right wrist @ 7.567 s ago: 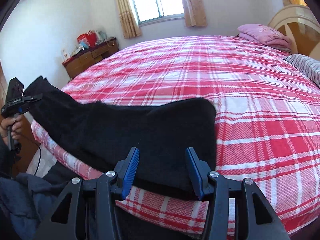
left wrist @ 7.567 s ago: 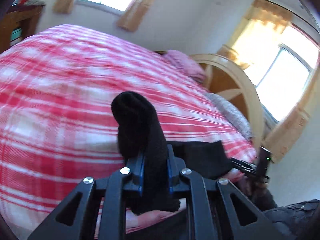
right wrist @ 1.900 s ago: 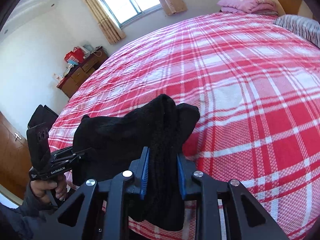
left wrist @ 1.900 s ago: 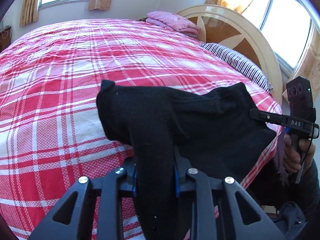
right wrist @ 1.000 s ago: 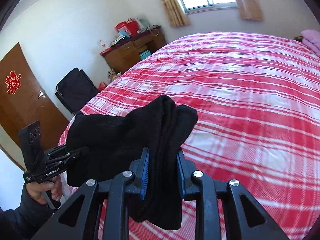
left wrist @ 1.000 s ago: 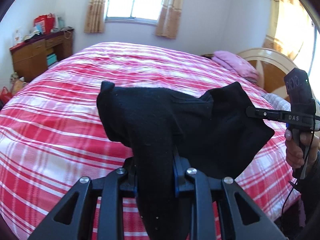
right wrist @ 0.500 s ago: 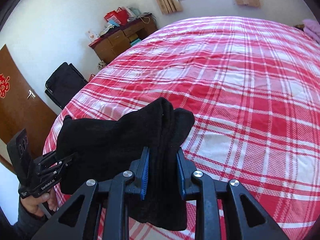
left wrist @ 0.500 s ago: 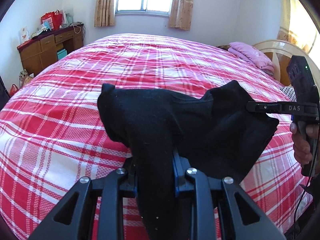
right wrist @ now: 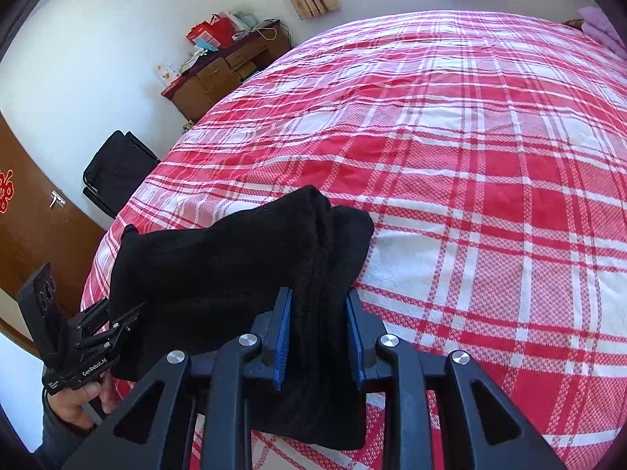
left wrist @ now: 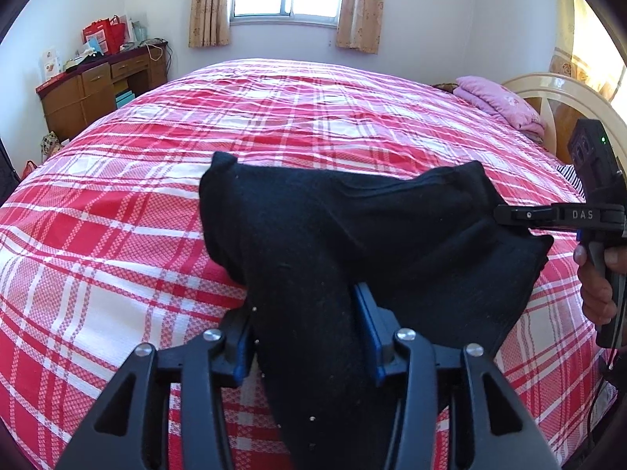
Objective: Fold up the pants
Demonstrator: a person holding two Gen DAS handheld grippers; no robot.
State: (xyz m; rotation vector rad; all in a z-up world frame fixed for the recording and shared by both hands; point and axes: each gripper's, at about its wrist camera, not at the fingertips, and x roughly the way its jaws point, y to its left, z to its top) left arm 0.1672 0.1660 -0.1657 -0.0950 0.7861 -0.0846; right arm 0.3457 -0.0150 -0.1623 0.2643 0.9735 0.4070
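Note:
The black pants (left wrist: 333,235) are bunched into a thick folded bundle stretched between both grippers, low over the red plaid bed (left wrist: 117,235). In the left wrist view my left gripper (left wrist: 303,309) has its jaws opening; the cloth still lies between the blue pads but sits loosely. The right gripper (left wrist: 521,215) holds the far end at the right edge, with a hand below it. In the right wrist view my right gripper (right wrist: 318,297) is shut on the pants (right wrist: 235,266). The left gripper (right wrist: 117,321) shows at the lower left with spread fingers.
The bed (right wrist: 490,196) stretches wide beyond the pants. A pink pillow (left wrist: 497,98) and cream headboard (left wrist: 556,94) lie at the far right. A wooden dresser (left wrist: 98,86) stands by the left wall, with a black folding chair (right wrist: 117,168) and a brown door (right wrist: 23,211) nearby.
Both grippers have come down toward the bed with the pants. The left jaws have widened around the cloth; the right grip is unchanged.

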